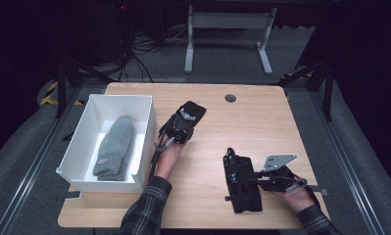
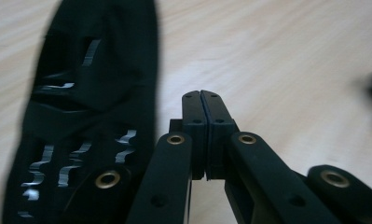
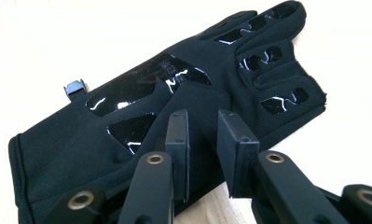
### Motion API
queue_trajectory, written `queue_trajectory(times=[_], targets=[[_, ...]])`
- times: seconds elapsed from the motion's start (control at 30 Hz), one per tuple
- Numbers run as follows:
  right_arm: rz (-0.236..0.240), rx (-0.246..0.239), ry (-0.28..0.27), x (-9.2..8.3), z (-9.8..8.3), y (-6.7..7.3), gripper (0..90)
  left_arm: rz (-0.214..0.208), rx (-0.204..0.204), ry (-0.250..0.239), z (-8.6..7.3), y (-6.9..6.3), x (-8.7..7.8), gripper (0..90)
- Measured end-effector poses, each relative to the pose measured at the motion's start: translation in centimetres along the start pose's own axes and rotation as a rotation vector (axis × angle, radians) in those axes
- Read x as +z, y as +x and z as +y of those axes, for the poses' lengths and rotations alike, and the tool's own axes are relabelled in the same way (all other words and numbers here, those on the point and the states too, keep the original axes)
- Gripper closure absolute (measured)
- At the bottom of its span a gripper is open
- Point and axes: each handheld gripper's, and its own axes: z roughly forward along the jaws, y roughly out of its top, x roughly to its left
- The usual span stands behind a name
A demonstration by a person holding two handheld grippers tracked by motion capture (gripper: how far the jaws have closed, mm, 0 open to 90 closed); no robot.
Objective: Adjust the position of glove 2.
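Observation:
Two black gloves lie on the wooden table (image 1: 242,127). One black glove (image 1: 197,108) (image 2: 90,93) is near the middle, just past my left gripper (image 1: 183,120) (image 2: 202,95). That gripper is shut with nothing between its jaws, and in its own view the glove lies to the left of them. The other black glove (image 1: 247,198) (image 3: 141,107) lies palm up at the front right, showing shiny grip patches. My right gripper (image 1: 239,177) (image 3: 203,116) hovers over its lower edge, jaws a little apart and open.
A white box (image 1: 145,142) stands at the left of the table with a grey knitted mitten (image 1: 115,147) inside. A round cable hole (image 1: 230,98) sits near the far edge. A desk frame and cables are on the floor beyond.

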Motion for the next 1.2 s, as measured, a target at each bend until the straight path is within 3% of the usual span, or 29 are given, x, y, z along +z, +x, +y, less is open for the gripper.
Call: queue_trajectory(times=[0.1,0.23,0.4,0.53,0.77,0.93,1.1,1.2], targets=[[-0.003,-0.001,-0.005,0.0,0.1,0.0,74.3,0.017,-0.038,0.017,0.1,1.3,1.1,90.0],[-0.006,0.002,-0.004,0.0,0.0,-0.1,73.3,0.048,-0.032,0.052,-0.1,1.8,2.2,90.0],[-0.012,0.000,-0.010,0.0,0.1,-0.2,72.8,0.044,-0.042,0.067,-0.3,1.9,2.8,90.0],[-0.021,-0.001,-0.017,-0.1,0.1,-0.2,71.8,0.020,-0.026,0.093,-0.4,1.2,2.5,90.0],[-0.026,0.002,-0.020,-0.3,0.1,-0.3,72.0,-0.042,0.000,0.092,-1.7,-0.7,1.5,90.0],[-0.031,0.003,-0.027,-0.4,0.2,-0.3,72.9,-0.063,0.065,0.115,-2.6,-2.6,0.5,90.0],[-0.026,0.002,-0.023,-0.3,0.3,-0.2,76.6,-0.115,0.103,0.124,-3.5,-4.1,-0.5,90.0],[-0.021,-0.003,-0.016,-0.2,0.3,-0.1,82.2,-0.170,0.116,0.137,-4.2,-5.2,-1.2,90.0]])
